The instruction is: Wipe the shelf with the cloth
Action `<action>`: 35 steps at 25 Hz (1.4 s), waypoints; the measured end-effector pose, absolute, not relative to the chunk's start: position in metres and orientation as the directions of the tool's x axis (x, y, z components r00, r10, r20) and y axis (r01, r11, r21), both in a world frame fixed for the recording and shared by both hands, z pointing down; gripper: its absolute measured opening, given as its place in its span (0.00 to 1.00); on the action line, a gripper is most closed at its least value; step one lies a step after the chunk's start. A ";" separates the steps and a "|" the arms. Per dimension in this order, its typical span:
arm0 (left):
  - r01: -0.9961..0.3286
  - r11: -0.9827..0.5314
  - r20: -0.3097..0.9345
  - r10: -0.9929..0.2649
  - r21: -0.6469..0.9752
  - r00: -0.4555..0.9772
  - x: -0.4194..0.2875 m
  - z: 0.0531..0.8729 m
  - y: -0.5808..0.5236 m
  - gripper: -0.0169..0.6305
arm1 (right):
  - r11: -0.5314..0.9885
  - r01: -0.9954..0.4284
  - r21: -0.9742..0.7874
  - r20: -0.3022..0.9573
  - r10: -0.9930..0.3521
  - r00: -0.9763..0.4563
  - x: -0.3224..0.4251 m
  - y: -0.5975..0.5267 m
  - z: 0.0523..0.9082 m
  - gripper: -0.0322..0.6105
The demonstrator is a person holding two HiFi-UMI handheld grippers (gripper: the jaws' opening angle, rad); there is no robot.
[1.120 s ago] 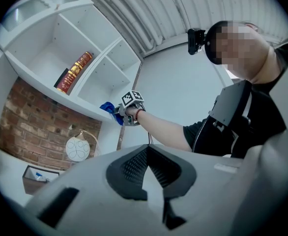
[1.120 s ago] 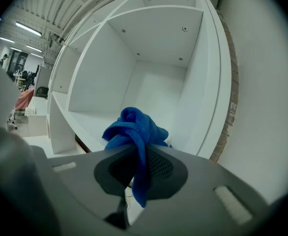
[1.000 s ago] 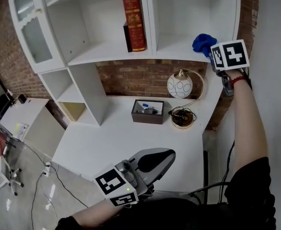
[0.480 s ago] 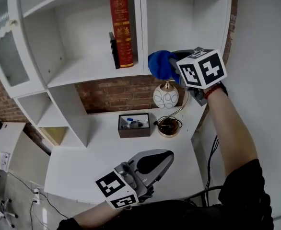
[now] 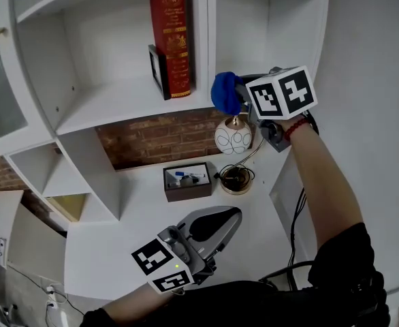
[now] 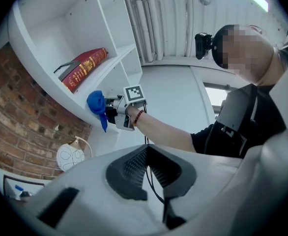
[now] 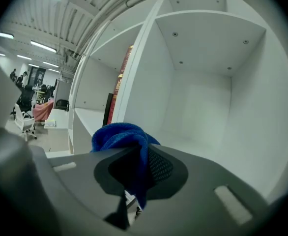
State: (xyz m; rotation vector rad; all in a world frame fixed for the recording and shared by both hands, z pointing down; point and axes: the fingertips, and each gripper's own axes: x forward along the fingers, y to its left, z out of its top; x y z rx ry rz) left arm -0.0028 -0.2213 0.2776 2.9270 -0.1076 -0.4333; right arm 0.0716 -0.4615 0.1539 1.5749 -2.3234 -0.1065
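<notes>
Right arm held high at 1 o'clock, right gripper clamping bunched blue cloth beside white wooden shelf; left gripper closed, empty.

1. I see the cloth as soft, fuzzy blue fabric, matt.
2. The shelf looks like smooth white painted board.
3. The wall is rough red brick.
4. The book has a glossy red cover with gilt print.
5. The right gripper is matt grey plastic; its pads are finely ribbed.
</notes>
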 end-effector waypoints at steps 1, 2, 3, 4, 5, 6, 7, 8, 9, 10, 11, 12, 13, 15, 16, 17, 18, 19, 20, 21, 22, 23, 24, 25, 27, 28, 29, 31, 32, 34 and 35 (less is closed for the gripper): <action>-0.039 -0.981 -0.281 -0.092 0.189 0.955 -0.004 0.277 -0.223 0.02 | 0.374 -0.898 0.232 0.242 -0.916 -0.319 0.073 -0.463 0.154 0.10; -0.032 -0.982 -0.281 -0.085 0.187 0.956 -0.004 0.277 -0.225 0.02 | 0.360 -0.904 0.231 0.256 -0.919 -0.300 0.075 -0.465 0.154 0.10; -0.026 -0.982 -0.283 -0.079 0.186 0.956 -0.004 0.276 -0.227 0.02 | 0.344 -0.908 0.238 0.271 -0.922 -0.278 0.077 -0.467 0.155 0.10; -0.022 -0.982 -0.286 -0.075 0.185 0.955 -0.004 0.276 -0.229 0.02 | 0.328 -0.911 0.250 0.285 -0.924 -0.254 0.079 -0.468 0.155 0.10; -0.019 -0.982 -0.289 -0.074 0.188 0.955 -0.004 0.276 -0.231 0.02 | 0.312 -0.913 0.263 0.296 -0.927 -0.231 0.082 -0.470 0.156 0.10; -0.016 -0.981 -0.292 -0.073 0.194 0.954 -0.003 0.276 -0.234 0.02 | 0.297 -0.913 0.279 0.304 -0.929 -0.210 0.083 -0.471 0.157 0.10; -0.011 -0.980 -0.294 -0.071 0.201 0.953 -0.001 0.276 -0.236 0.02 | 0.285 -0.912 0.295 0.309 -0.932 -0.191 0.085 -0.471 0.157 0.10; -0.003 -0.978 -0.296 -0.066 0.208 0.953 0.002 0.277 -0.237 0.02 | 0.274 -0.911 0.308 0.312 -0.934 -0.175 0.088 -0.472 0.157 0.10; 0.006 -0.977 -0.296 -0.058 0.213 0.953 0.006 0.277 -0.237 0.02 | 0.265 -0.911 0.315 0.315 -0.935 -0.163 0.091 -0.472 0.158 0.10; 0.017 -0.977 -0.295 -0.048 0.215 0.954 0.009 0.278 -0.236 0.02 | 0.259 -0.913 0.316 0.316 -0.936 -0.156 0.096 -0.472 0.158 0.10; 0.026 -0.976 -0.294 -0.040 0.216 0.955 0.013 0.278 -0.235 0.02 | 0.255 -0.916 0.310 0.315 -0.937 -0.155 0.100 -0.473 0.159 0.10; 0.032 -0.976 -0.293 -0.034 0.217 0.956 0.016 0.278 -0.235 0.02 | 0.254 -0.920 0.299 0.311 -0.937 -0.158 0.104 -0.473 0.160 0.10; 0.034 -0.975 -0.293 -0.032 0.218 0.956 0.018 0.278 -0.235 0.02 | 0.254 -0.923 0.288 0.307 -0.938 -0.162 0.108 -0.473 0.160 0.10; 0.031 -0.974 -0.293 -0.037 0.224 0.955 0.022 0.277 -0.238 0.02 | 0.250 -0.928 0.277 0.297 -0.940 -0.165 0.115 -0.473 0.160 0.10; 0.029 -0.973 -0.293 -0.040 0.229 0.955 0.024 0.278 -0.239 0.02 | 0.246 -0.929 0.276 0.291 -0.943 -0.163 0.119 -0.473 0.159 0.10; 0.028 -0.972 -0.293 -0.043 0.234 0.955 0.025 0.278 -0.240 0.02 | 0.241 -0.931 0.275 0.284 -0.945 -0.161 0.124 -0.473 0.159 0.10; 0.027 -0.971 -0.292 -0.044 0.237 0.955 0.027 0.279 -0.241 0.02 | 0.236 -0.932 0.274 0.278 -0.947 -0.158 0.128 -0.472 0.159 0.10; 0.027 -0.971 -0.292 -0.045 0.238 0.955 0.030 0.278 -0.241 0.02 | 0.231 -0.934 0.273 0.274 -0.949 -0.154 0.133 -0.472 0.159 0.11; 0.026 -0.971 -0.293 -0.046 0.237 0.955 0.032 0.278 -0.241 0.02 | 0.228 -0.935 0.273 0.273 -0.950 -0.152 0.137 -0.472 0.159 0.11; 0.025 -0.971 -0.293 -0.047 0.236 0.955 0.034 0.278 -0.241 0.02 | 0.227 -0.935 0.271 0.273 -0.950 -0.151 0.141 -0.471 0.160 0.11; 0.024 -0.971 -0.293 -0.048 0.237 0.955 0.037 0.278 -0.241 0.02 | 0.228 -0.936 0.268 0.273 -0.950 -0.153 0.145 -0.471 0.160 0.11; 0.022 -0.970 -0.292 -0.050 0.240 0.955 0.039 0.278 -0.242 0.02 | 0.229 -0.937 0.264 0.272 -0.950 -0.156 0.149 -0.471 0.160 0.11; 0.021 -0.969 -0.290 -0.053 0.244 0.955 0.042 0.278 -0.242 0.02 | 0.231 -0.938 0.259 0.270 -0.950 -0.159 0.153 -0.470 0.160 0.11; 0.019 -0.969 -0.289 -0.055 0.247 0.956 0.045 0.278 -0.243 0.02 | 0.233 -0.939 0.254 0.267 -0.950 -0.163 0.156 -0.470 0.159 0.11; 0.013 -0.969 -0.288 -0.060 0.246 0.956 0.051 0.276 -0.243 0.02 | 0.236 -0.940 0.246 0.261 -0.950 -0.170 0.163 -0.469 0.159 0.11; 0.011 -0.970 -0.289 -0.062 0.243 0.955 0.054 0.274 -0.243 0.02 | 0.236 -0.941 0.243 0.259 -0.951 -0.172 0.167 -0.469 0.159 0.11; 0.009 -0.971 -0.289 -0.063 0.240 0.955 0.057 0.273 -0.242 0.02 | 0.235 -0.942 0.240 0.257 -0.951 -0.172 0.171 -0.468 0.159 0.11; 0.006 -0.972 -0.285 -0.063 0.236 0.956 0.065 0.272 -0.240 0.02 | 0.229 -0.945 0.232 0.251 -0.953 -0.169 0.183 -0.467 0.159 0.11; 0.004 -0.972 -0.282 -0.064 0.235 0.957 0.069 0.272 -0.239 0.02 | 0.225 -0.948 0.227 0.246 -0.955 -0.167 0.190 -0.466 0.159 0.11; -0.003 -0.973 -0.275 -0.067 0.230 0.959 0.077 0.271 -0.236 0.02 | 0.216 -0.953 0.214 0.239 -0.957 -0.164 0.204 -0.464 0.159 0.11; -0.008 -0.974 -0.273 -0.071 0.227 0.959 0.081 0.270 -0.235 0.02 | 0.214 -0.954 0.209 0.235 -0.958 -0.164 0.211 -0.463 0.159 0.11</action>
